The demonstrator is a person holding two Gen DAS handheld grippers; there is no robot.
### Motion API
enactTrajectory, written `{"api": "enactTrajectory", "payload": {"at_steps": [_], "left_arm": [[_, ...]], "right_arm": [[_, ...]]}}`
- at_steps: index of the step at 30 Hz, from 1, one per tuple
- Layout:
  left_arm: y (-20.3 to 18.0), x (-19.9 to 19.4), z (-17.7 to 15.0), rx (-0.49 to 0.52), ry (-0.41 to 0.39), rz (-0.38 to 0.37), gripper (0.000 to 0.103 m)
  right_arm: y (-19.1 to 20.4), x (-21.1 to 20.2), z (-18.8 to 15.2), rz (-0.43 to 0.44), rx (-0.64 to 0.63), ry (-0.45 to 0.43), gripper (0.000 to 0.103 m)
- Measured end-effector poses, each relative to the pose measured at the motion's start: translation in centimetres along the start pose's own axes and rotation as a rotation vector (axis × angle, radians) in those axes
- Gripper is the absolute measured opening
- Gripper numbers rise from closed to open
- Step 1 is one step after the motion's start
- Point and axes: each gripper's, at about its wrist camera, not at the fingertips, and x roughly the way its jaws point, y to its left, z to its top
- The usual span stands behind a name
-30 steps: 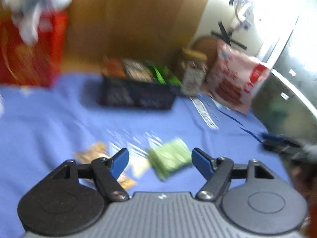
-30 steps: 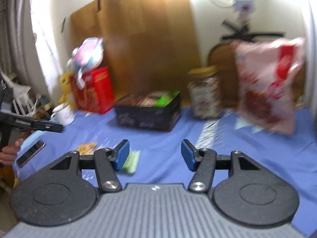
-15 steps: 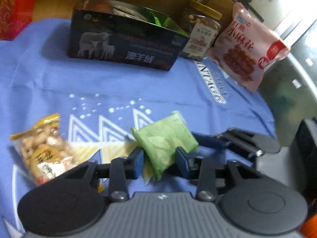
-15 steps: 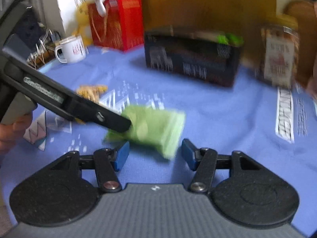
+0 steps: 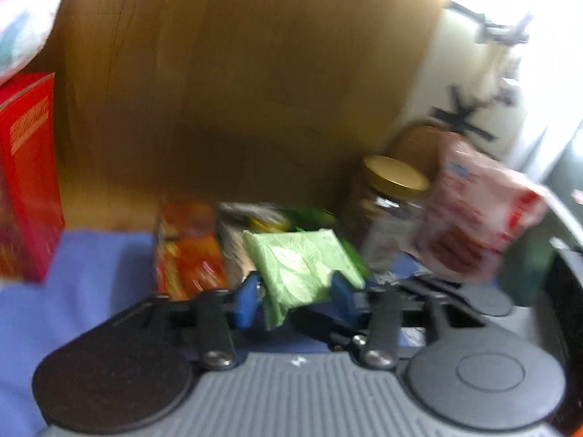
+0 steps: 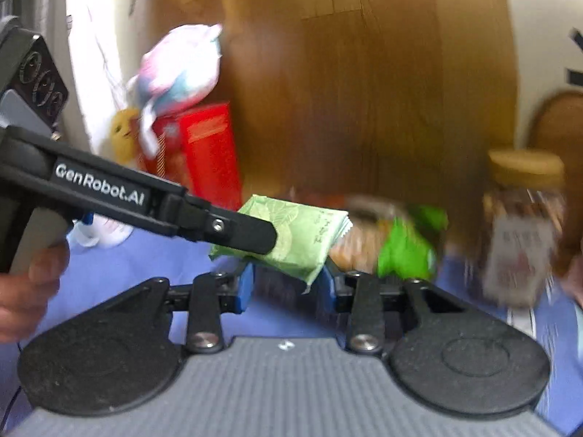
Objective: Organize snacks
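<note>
Glossy green plastic wrapper on the snack packet [image 5: 302, 269]; matt blue cloth [image 5: 91, 273] over the counter. Smooth brown wood panel [image 6: 364, 91] behind, clear jar [image 5: 386, 211] with shiny gold metal lid.

A blue cloth [image 5: 91, 266] covers the table. Behind it a big brown board [image 6: 364, 91] leans against the pale wall. A red box [image 6: 207, 153] stands at the left edge of the board, with a pastel plush toy [image 6: 182, 69] on top and a small yellow figure [image 6: 122, 138] beside it. Farther right, a rounded wooden board [image 6: 561, 123] leans on the wall. Black tape [image 5: 461, 116] crosses the wall above it.
</note>
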Motion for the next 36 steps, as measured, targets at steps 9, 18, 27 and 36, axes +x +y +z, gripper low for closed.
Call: {"api": "enactTrajectory", "payload": {"at_steps": [9, 18, 27, 36], "left_arm": [[6.2, -4.0, -4.8, -0.109, -0.056, 0.015, 0.05], [6.7, -8.2, -9.6, -0.047, -0.02, 0.029, 0.054], [9.2, -8.6, -11.8, -0.066, 0.003, 0.044, 0.056], [8.4, -6.1, -14.4, -0.044, 0.118, 0.009, 0.037]], "right_arm": [[-0.8, -4.5, -4.9, -0.145, 0.074, -0.022, 0.047], [2.9, -9.0, -12.8, -0.167, 0.259, 0.075, 0.047], [11.8, -8.3, -12.6, -0.027, 0.136, 0.103, 0.06], [16.0, -1.9, -12.3, -0.019, -0.018, 0.159, 0.064]]}}
